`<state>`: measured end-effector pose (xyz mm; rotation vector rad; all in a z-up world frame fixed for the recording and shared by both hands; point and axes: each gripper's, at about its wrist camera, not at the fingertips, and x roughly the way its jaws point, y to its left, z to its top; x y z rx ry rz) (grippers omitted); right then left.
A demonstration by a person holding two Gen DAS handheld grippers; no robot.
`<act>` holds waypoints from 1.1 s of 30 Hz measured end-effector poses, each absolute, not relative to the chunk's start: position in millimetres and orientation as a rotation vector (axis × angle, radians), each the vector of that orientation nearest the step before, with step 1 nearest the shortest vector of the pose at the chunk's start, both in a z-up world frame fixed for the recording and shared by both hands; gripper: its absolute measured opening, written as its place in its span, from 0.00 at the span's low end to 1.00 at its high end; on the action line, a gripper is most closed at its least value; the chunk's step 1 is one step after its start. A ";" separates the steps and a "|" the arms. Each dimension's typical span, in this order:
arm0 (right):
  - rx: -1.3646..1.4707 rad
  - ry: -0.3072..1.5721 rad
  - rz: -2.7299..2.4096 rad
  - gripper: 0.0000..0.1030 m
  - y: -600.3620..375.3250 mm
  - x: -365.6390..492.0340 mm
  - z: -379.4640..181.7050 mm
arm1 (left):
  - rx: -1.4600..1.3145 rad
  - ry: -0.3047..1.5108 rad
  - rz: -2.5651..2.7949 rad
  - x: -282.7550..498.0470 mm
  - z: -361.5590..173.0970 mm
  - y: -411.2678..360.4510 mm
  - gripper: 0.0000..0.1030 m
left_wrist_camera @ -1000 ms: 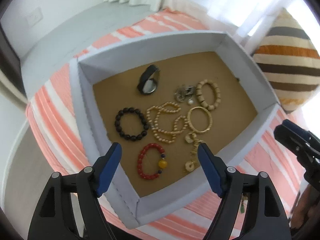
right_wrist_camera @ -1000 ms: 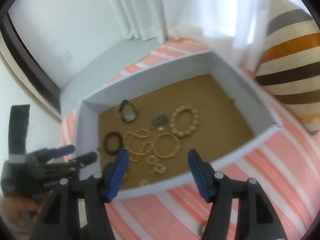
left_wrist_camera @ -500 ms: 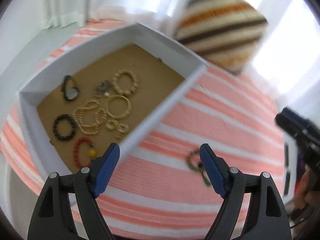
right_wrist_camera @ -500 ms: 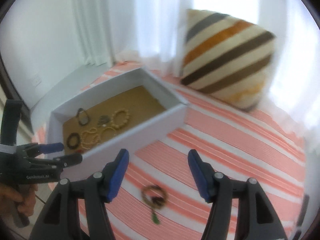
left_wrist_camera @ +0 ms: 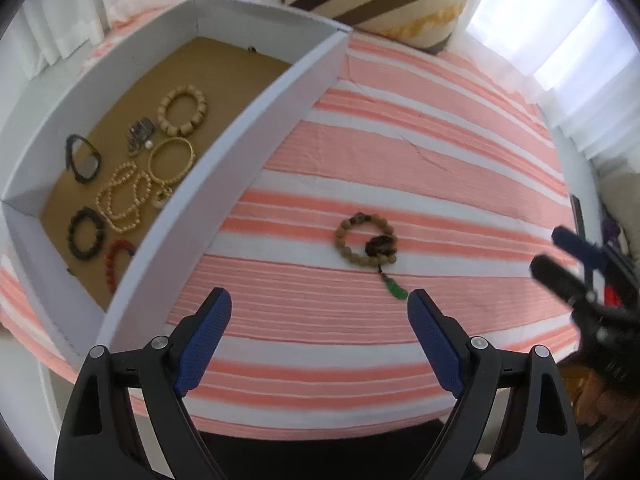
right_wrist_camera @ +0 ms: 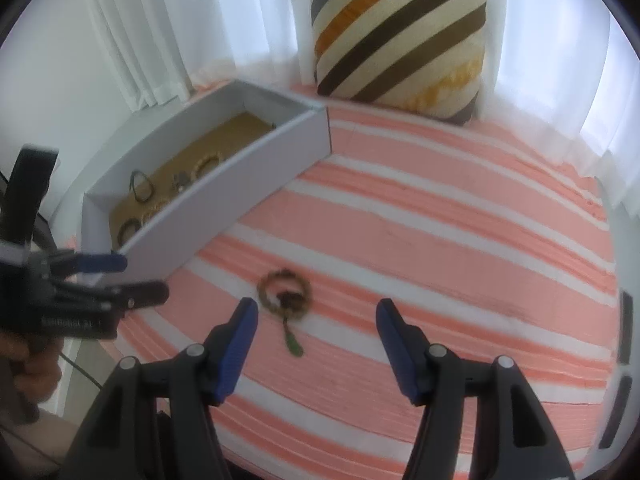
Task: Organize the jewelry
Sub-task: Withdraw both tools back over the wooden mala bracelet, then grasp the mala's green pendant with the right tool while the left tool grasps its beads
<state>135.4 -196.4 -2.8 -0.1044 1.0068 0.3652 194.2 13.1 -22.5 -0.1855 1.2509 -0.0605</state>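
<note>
A tan bead bracelet [left_wrist_camera: 366, 242] with a dark charm and a green pendant lies on the striped cloth; it also shows in the right wrist view [right_wrist_camera: 285, 292]. A white box [left_wrist_camera: 224, 184] with a brown floor holds several bracelets, such as a gold bangle [left_wrist_camera: 171, 159] and a black bead bracelet [left_wrist_camera: 85, 233]. My left gripper [left_wrist_camera: 318, 304] is open and empty, short of the bracelet. My right gripper [right_wrist_camera: 314, 312] is open and empty, just behind the bracelet. The box also shows in the right wrist view [right_wrist_camera: 224, 196].
A striped cushion [right_wrist_camera: 400, 36] stands at the back by white curtains. The pink-and-white striped cloth [left_wrist_camera: 420, 168] covers the surface. The right gripper shows at the right edge of the left wrist view [left_wrist_camera: 580, 276]. Dark objects [right_wrist_camera: 624, 332] lie at the right edge.
Both grippers have swung away from the box to the right, over the striped cloth. The loose bead bracelet has come into view in front of them. Both stay open.
</note>
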 end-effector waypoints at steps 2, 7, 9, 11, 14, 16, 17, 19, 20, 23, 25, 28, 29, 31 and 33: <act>-0.104 1.028 0.373 0.61 -193.9 134.3 -16.1 | -0.172 1.255 -0.057 196.0 -28.0 9.0 0.88; -0.111 1.069 0.395 0.61 -189.0 137.5 -40.2 | -0.133 1.265 -0.054 202.8 -43.2 1.0 0.88; -0.101 1.082 0.396 0.61 -184.5 141.8 -48.6 | -0.140 1.275 -0.061 207.3 -51.7 2.1 0.88; -0.103 1.088 0.397 0.61 -181.2 144.5 -56.0 | -0.140 1.290 -0.059 211.4 -59.7 2.4 0.87; -0.091 1.107 0.400 0.61 -177.5 153.8 -70.1 | -0.136 1.307 -0.064 216.7 -70.7 3.8 0.87; -0.079 1.110 0.418 0.59 -172.4 162.5 -76.8 | -0.130 1.313 -0.063 217.2 -75.5 5.7 0.87; -0.078 1.111 0.429 0.57 -170.0 166.1 -78.5 | -0.132 1.314 -0.061 216.8 -77.2 7.2 0.87; -0.085 1.125 0.473 0.37 -157.8 178.1 -86.7 | -0.148 1.319 -0.052 213.7 -81.9 11.1 0.87; -0.093 1.137 0.494 0.34 -151.0 184.0 -91.9 | -0.158 1.323 -0.048 212.0 -84.3 12.9 0.87; -0.126 1.154 0.530 0.32 -135.3 195.5 -104.6 | -0.183 1.338 -0.035 206.5 -90.5 18.9 0.87; -0.158 1.187 0.533 0.32 -126.2 203.9 -118.8 | -0.193 1.345 -0.030 203.3 -93.8 22.1 0.87; -0.204 1.216 0.523 0.32 -118.8 211.5 -138.4 | -0.197 1.347 -0.029 200.6 -95.6 24.9 0.87; -0.213 1.204 0.523 0.32 -117.4 212.2 -141.3 | -0.196 1.346 -0.030 200.0 -95.3 25.7 0.87; -0.235 1.190 0.518 0.24 -114.1 212.6 -140.8 | -0.190 1.343 -0.030 199.4 -94.4 26.7 0.87; -0.245 1.192 0.504 0.12 -113.3 213.8 -139.9 | -0.184 1.341 -0.029 198.1 -93.5 28.4 0.87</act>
